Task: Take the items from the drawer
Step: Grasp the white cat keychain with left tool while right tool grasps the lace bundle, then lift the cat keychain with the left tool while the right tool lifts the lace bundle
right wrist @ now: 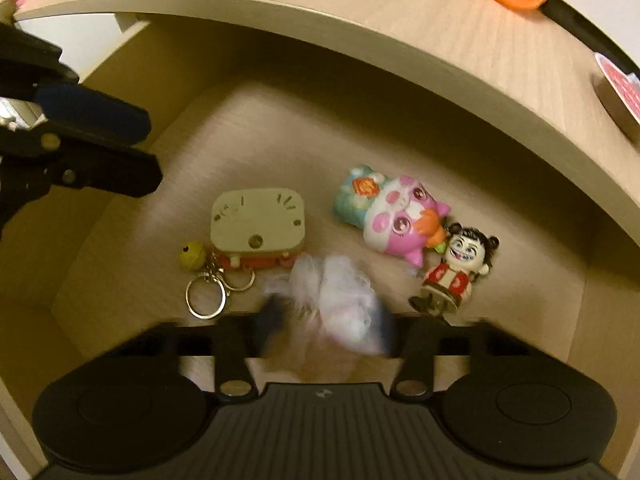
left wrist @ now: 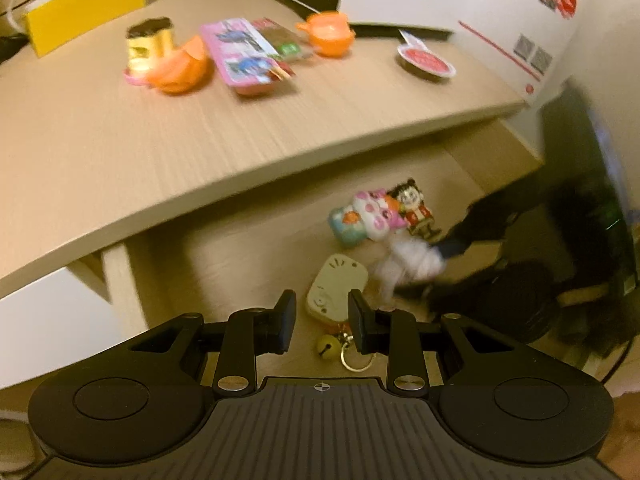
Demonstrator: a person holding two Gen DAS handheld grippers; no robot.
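The right tool [right wrist: 326,320] reaches down into the open drawer [right wrist: 120,216] with its jaws clamped on a crumpled white wrapper [right wrist: 340,292], which is blurred and lies between a cream keychain tag [right wrist: 258,220] with its rings and a small doll figure [right wrist: 456,268]. A pink and blue squishy toy [right wrist: 388,212] lies just beside the doll. The left tool [left wrist: 320,320] hovers above the drawer with its jaws apart and nothing between them, while on the worktop [left wrist: 160,152] sit an orange cup [left wrist: 330,34], a pink packet [left wrist: 240,54] and a red-lidded tub [left wrist: 426,62].
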